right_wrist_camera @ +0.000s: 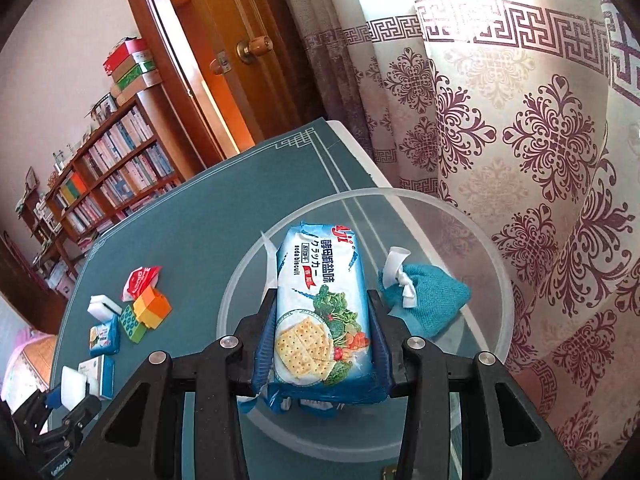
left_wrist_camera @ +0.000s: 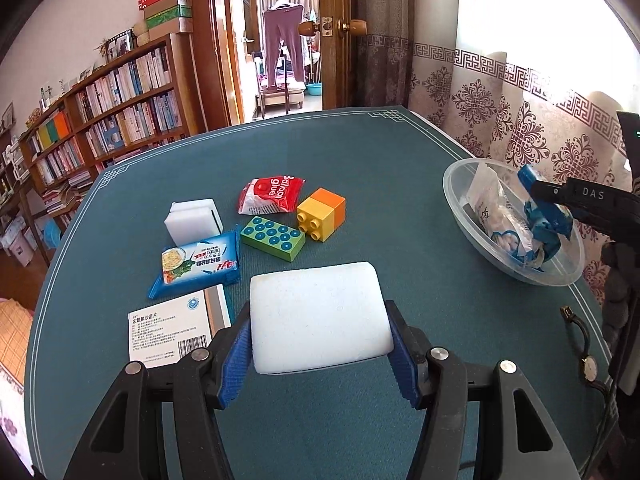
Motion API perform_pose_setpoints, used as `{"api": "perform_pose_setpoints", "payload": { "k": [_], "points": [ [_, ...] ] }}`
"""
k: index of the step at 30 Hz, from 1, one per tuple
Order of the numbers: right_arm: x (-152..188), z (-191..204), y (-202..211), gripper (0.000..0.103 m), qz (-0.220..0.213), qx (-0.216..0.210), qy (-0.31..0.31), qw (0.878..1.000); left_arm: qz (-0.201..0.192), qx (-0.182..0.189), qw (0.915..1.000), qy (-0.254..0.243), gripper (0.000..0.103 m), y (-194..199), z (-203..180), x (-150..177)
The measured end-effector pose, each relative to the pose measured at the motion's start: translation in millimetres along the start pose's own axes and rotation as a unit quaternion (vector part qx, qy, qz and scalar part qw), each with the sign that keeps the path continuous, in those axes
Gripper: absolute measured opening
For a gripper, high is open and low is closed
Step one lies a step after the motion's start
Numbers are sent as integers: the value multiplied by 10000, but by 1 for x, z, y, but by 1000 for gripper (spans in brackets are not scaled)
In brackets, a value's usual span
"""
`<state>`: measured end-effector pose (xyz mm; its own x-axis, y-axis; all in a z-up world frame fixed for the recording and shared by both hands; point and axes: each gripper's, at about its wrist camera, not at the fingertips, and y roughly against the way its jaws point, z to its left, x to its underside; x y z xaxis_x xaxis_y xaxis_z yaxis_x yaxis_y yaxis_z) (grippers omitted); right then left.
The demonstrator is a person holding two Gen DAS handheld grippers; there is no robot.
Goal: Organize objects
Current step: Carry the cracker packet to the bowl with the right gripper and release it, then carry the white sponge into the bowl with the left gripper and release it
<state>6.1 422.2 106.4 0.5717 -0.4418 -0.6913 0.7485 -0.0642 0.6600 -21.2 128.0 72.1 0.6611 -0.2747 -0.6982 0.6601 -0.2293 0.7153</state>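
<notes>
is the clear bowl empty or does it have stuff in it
Not empty. The clear bowl holds a blue cloth pouch, and the soda biscuit pack sits over it between the right gripper's fingers.

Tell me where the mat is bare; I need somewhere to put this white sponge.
Bare: the far mat beyond the red glue packet; the wide strip between the yellow-orange block and the clear bowl. Crowded: the left cluster from that packet down to the medicine box, and the bowl itself.
</notes>
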Motion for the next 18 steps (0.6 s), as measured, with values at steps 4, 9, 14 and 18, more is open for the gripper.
{"api": "perform_pose_setpoints", "payload": {
  "k": [4, 9, 14, 18],
  "points": [
    [-2, -9, -3, 54, 1, -61, -77, 10000, 53, -17, 10000, -41, 63, -5, -5, -2],
    [5, -13, 3, 54, 5, -111, 20, 9999, 101, 76, 9998, -175, 63, -11, -21, -8],
    [13, -16, 14, 54, -88, -93, 144, 9998, 105, 263, 9991, -316, 63, -14, -39, -15],
    [18, -16, 24, 54, -216, -36, 307, 9993, 144, 449, 9984, -327, 64, -19, -50, -21]
  ]
}}
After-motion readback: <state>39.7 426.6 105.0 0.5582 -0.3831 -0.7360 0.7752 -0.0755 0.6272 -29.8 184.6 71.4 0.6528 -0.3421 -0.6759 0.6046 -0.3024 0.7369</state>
